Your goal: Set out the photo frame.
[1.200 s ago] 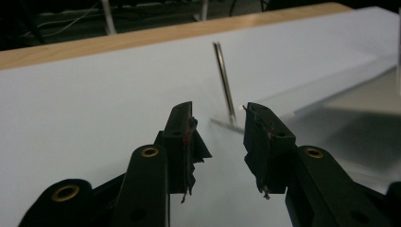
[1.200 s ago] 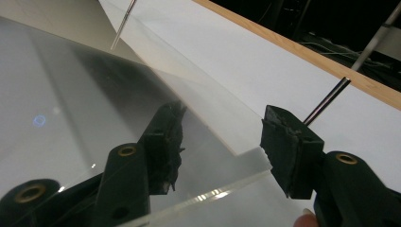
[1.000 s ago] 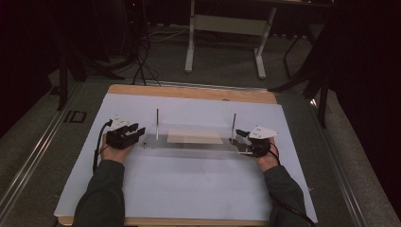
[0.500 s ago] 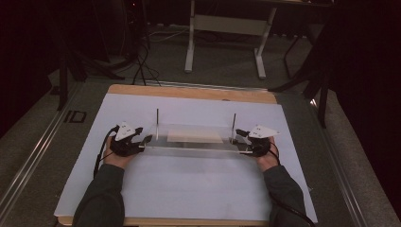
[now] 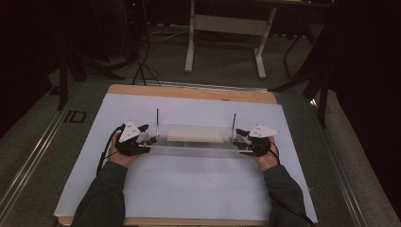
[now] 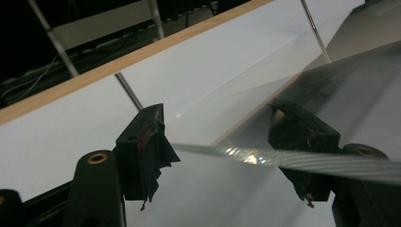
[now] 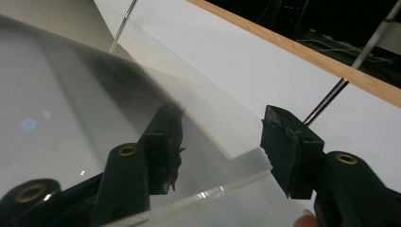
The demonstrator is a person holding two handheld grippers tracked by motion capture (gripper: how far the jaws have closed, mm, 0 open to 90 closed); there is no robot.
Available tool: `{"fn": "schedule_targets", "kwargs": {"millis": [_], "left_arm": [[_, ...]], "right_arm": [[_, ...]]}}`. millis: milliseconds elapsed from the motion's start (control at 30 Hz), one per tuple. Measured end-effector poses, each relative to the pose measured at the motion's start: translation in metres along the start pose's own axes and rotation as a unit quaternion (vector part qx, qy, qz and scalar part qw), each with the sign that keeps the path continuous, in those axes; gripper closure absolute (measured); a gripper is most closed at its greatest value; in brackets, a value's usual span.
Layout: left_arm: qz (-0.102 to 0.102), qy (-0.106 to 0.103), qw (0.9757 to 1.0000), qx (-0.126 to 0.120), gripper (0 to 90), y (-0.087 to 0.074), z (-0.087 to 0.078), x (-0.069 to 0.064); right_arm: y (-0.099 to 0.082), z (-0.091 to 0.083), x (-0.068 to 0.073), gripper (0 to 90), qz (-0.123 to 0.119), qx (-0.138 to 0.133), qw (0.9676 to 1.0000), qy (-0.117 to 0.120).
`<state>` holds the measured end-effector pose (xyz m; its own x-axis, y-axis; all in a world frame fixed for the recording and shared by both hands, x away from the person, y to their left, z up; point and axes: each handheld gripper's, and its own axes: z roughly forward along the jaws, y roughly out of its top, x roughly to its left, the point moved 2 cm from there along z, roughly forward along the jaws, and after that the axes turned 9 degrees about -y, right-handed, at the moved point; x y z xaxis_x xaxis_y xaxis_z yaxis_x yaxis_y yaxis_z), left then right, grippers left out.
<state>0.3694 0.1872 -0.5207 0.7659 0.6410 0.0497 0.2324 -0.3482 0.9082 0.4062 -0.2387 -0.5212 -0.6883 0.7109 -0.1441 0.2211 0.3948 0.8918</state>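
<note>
A clear acrylic plate (image 5: 194,141) lies level across the middle of the bench (image 5: 189,92), on the white paper sheet (image 5: 189,189) that covers it, with a pale flat board (image 5: 195,135) seen through it and a thin upright metal rod near each end, the left rod (image 5: 157,118) and the right rod (image 5: 234,123); the rods probably serve as guides or stops for the plate. The person has one set of tongs at each short end, likely so that the wide, slippery sheet can be handled level without tipping. The left tongs (image 5: 144,138) have just been opening and now stand wide: in the left gripper view the plate's edge (image 6: 265,158) runs between the jaws, and the left pad (image 6: 149,137) is clear of it, so that end looks let go and resting on its own. The right tongs (image 5: 242,142) also stand wide about the plate's corner (image 7: 227,187), with a gap showing at the right pad (image 7: 283,146), so they bracket the plate rather than pinch it
</note>
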Motion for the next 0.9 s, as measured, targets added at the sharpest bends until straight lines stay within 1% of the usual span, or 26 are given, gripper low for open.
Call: {"fn": "schedule_targets", "kwargs": {"millis": [100, 200, 300, 400, 467, 533, 633, 733, 800, 900], "left_arm": [[0.004, -0.009, 0.9999, -0.005, 41.7, 0.001, 0.004, -0.002], [0.008, -0.003, 0.9999, -0.007, 42.4, 0.003, 0.006, -0.003], [0.001, -0.001, 0.9999, -0.013, 42.6, 0.004, 0.006, -0.002], [0.001, 0.001, 0.9999, -0.014, 42.6, 0.005, 0.006, -0.002], [-0.005, 0.002, 0.9998, -0.018, 42.6, 0.007, 0.006, 0.000], [-0.014, -0.001, 0.9997, -0.022, 42.5, 0.008, 0.007, 0.002], [-0.022, -0.004, 0.9994, -0.026, 42.3, 0.010, 0.007, 0.005], [-0.028, -0.007, 0.9992, -0.029, 42.1, 0.012, 0.008, 0.007], [-0.030, -0.006, 0.9990, -0.031, 42.1, 0.013, 0.008, 0.009], [-0.031, -0.006, 0.9990, -0.031, 42.2, 0.014, 0.009, 0.010]], "right_arm": [[0.001, 0.000, -0.001, 46.8, 0.003, -0.001, 1.0000, 0.000], [0.002, 0.000, -0.001, 46.8, 0.005, -0.003, 1.0000, -0.001], [0.003, 0.001, -0.002, 46.7, 0.010, -0.003, 0.9999, 0.000], [0.004, 0.001, -0.003, 46.6, 0.011, -0.004, 0.9999, -0.001], [0.005, 0.001, -0.004, 46.6, 0.016, -0.006, 0.9999, 0.000], [0.006, 0.001, -0.005, 46.5, 0.019, -0.007, 0.9998, -0.001], [0.008, 0.002, -0.007, 45.9, 0.027, -0.012, 0.9996, -0.002], [0.010, 0.003, -0.009, 45.7, 0.038, -0.012, 0.9992, 0.005], [0.011, 0.003, -0.010, 45.7, 0.040, -0.014, 0.9991, 0.006], [0.013, 0.004, -0.012, 45.7, 0.046, -0.008, 0.9989, 0.008]]}}
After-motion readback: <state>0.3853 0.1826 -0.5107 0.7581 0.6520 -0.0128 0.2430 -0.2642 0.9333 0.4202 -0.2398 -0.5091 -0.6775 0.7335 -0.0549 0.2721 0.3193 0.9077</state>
